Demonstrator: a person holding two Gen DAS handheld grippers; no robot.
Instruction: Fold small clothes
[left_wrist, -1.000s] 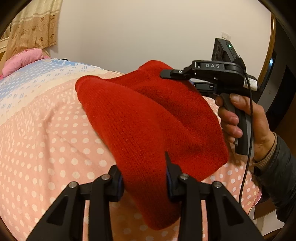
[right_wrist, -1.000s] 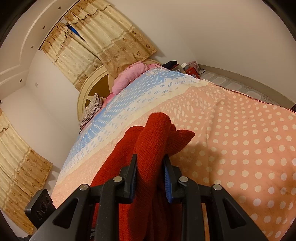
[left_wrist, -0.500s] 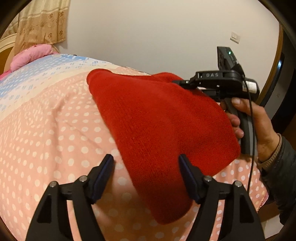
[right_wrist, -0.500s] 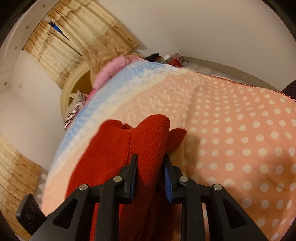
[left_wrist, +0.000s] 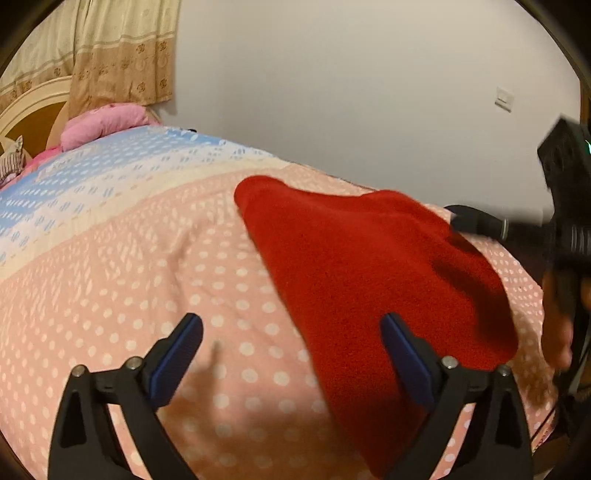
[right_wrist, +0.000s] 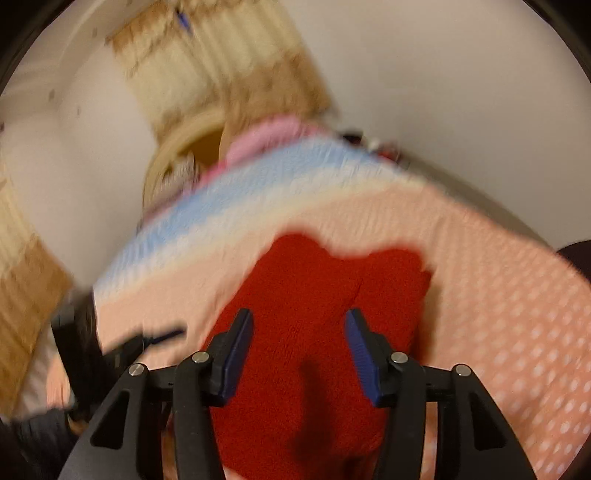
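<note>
A red knitted garment (left_wrist: 369, 266) lies folded on the pink dotted bedspread (left_wrist: 129, 280). My left gripper (left_wrist: 291, 354) is open and empty, just above the garment's near left edge. In the right wrist view, which is blurred, the same red garment (right_wrist: 317, 295) lies flat on the bed. My right gripper (right_wrist: 299, 350) is open over it with nothing between its jaws. The right gripper's body also shows at the right edge of the left wrist view (left_wrist: 476, 221).
The bedspread turns cream and blue toward the head of the bed, where a pink pillow (left_wrist: 107, 120) and a round headboard (left_wrist: 29, 110) stand. A plain wall is behind the bed. The bed's edge is at the near right.
Both grippers have let go of the red garment and opened. The garment has dropped flat onto the bed. Both grippers have drawn back from it.
</note>
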